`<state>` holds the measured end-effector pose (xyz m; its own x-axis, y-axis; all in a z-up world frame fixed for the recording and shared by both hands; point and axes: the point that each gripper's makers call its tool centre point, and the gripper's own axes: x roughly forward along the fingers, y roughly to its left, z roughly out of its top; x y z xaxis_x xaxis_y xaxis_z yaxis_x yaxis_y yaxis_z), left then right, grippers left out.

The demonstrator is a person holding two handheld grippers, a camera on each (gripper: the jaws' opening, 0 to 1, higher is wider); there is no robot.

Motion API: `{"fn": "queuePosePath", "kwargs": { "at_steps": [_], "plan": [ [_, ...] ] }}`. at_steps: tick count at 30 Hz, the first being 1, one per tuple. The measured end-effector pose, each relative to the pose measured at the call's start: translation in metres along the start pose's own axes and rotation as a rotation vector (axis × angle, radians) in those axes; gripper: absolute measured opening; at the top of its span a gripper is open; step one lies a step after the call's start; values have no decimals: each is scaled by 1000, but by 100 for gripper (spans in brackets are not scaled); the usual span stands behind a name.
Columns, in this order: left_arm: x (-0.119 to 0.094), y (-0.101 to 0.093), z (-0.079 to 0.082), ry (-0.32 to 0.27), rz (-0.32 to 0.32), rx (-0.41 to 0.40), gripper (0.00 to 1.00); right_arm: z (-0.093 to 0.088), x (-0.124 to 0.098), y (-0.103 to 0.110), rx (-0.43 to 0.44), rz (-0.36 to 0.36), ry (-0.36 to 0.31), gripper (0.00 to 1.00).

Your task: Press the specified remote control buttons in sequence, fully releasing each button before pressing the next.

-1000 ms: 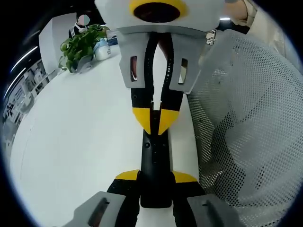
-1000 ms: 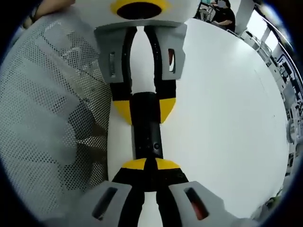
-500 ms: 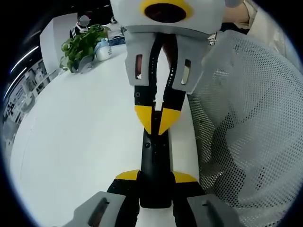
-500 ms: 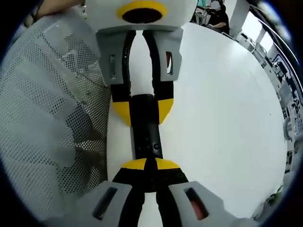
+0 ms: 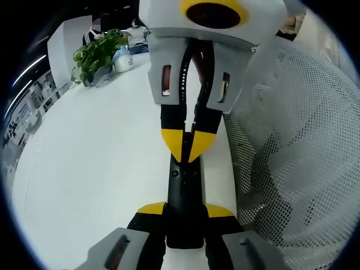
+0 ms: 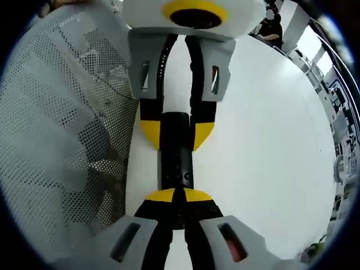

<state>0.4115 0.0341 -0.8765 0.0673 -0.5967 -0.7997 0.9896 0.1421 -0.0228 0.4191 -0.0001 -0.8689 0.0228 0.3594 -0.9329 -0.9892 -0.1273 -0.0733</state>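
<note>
- Now the remote (image 5: 184,198) lies flat on the white table (image 5: 90,169), a slim black bar pointing away from the left gripper (image 5: 185,212), which clamps its near end between yellow-tipped jaws set narrow, one on each side edge.
- From the far end the right gripper (image 5: 188,147) meets it with its yellow tips drawn together into one point, resting on or just above the remote's top face; whether they touch I cannot tell.
- In the right gripper view the same remote (image 6: 176,151) runs up from the right gripper's (image 6: 174,195) shut tips to the left gripper (image 6: 177,130) clasping its far end.
- Small round buttons show on the remote beside the right tips, but which one is under them is hidden, so a wrong button could be pressed if the point sits slightly off.
- Because the tips form a blunt wedge, I judge they could bridge two neighbouring buttons at once.
- If the right gripper lifts too little between presses, a button may not fully release and the sequence would not count.
- A hard downward push could tip or slide the remote in the left jaws, since they hold only one end.
- A mesh fabric (image 5: 292,146) lies just beside the remote; it could snag a jaw.
- A plant (image 5: 95,53) stands well apart.
</note>
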Motion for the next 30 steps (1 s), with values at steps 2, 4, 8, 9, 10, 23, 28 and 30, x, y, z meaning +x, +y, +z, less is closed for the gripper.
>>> {"fn": "queuePosePath", "kwargs": {
  "at_steps": [2,4,8,9,10,23,28,30],
  "plan": [
    [0,0,0,-1,-1,0,25,0,0,0,8,8,-6,2],
    [0,0,0,-2,-1,-2,25,0,1,0,3,17,-8,2],
    [0,0,0,-5,-2,-5,25,0,1,-1,19,44,-4,2],
    [0,0,0,-6,-2,-5,25,0,1,-1,25,52,-1,2],
    [0,0,0,-6,-3,-6,25,0,1,-1,33,54,1,2],
    [0,0,0,-3,-4,-3,25,-1,0,-3,241,2,-129,1],
    [0,0,1,-2,-1,2,25,-1,-2,1,206,-58,-172,1],
    [0,0,0,-2,-1,2,25,0,-2,-1,203,-59,-168,1]
  ]
}}
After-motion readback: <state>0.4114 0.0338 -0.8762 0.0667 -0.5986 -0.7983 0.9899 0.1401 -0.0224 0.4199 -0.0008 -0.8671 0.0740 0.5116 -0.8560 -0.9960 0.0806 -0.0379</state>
